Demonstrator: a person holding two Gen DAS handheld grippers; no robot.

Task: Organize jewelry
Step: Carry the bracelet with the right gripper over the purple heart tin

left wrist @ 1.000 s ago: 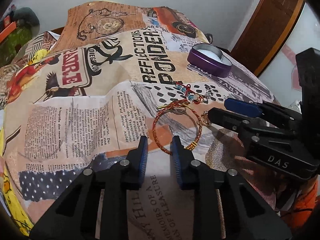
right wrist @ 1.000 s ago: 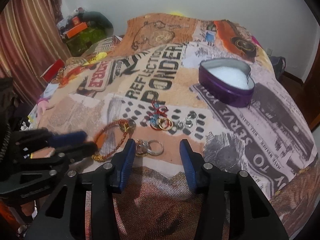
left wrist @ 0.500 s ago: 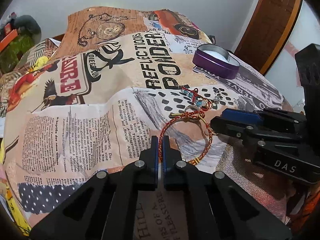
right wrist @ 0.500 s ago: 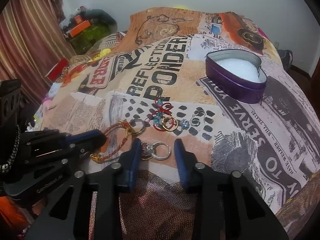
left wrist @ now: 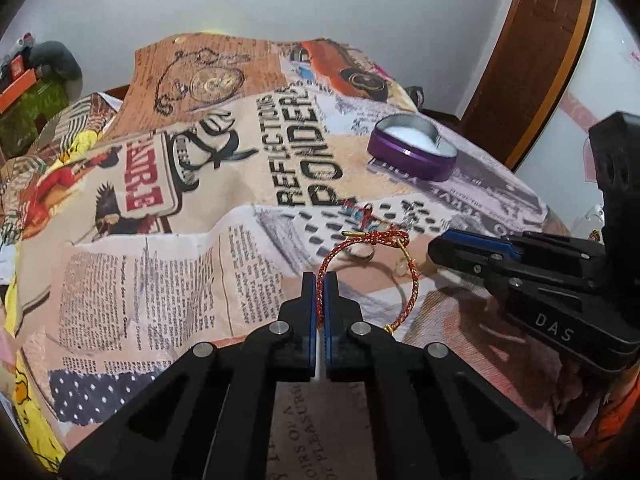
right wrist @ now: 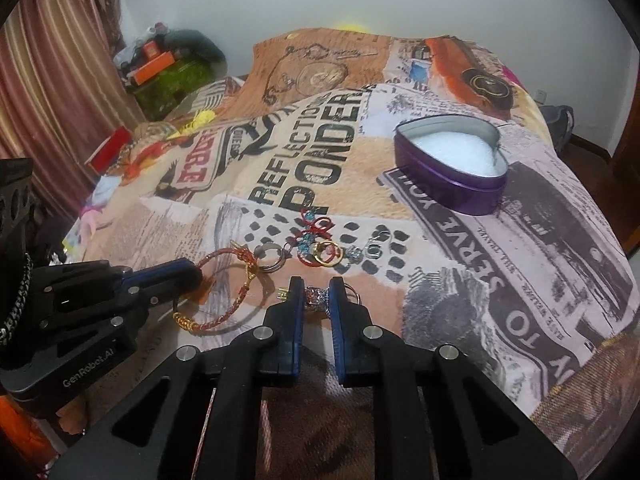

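Closest to me, the left hand-held gripper (left wrist: pixel 320 292) has its blue pads pressed together on the near arc of the bracelet (left wrist: pixel 370 272), a red-and-gold cord loop that stands up off the bed (left wrist: pixel 160 272) and arches away ahead and slightly right of the pads, its gold clasp end dangling just behind the right pad. Beside it, the right hand-held gripper (right wrist: pixel 316 300) has its fingers drawn in around a glittery ring (right wrist: pixel 318 298); they sit just at its sides, but from here I cannot say whether they actually grip it or only bracket it. A little farther ahead of both, the loose pile (right wrist: pixel 320 240) lies on the printed blanket: a plain ring, a gold ring, red-and-blue beaded pieces and small silver bits strung in a row running left to right. Beyond that, ahead and to the right of either hand-held gripper, sits the heart tin (right wrist: pixel 450 164), purple, open, with white padding inside and nothing on it yet. That is where I judge both pieces are headed. The tin lies forward-right, on the right hand's side, so that hand looks nearer to it; the left must carry the bracelet across over the loose pile, and the hanging loop could snag the pieces beneath if it travels low.
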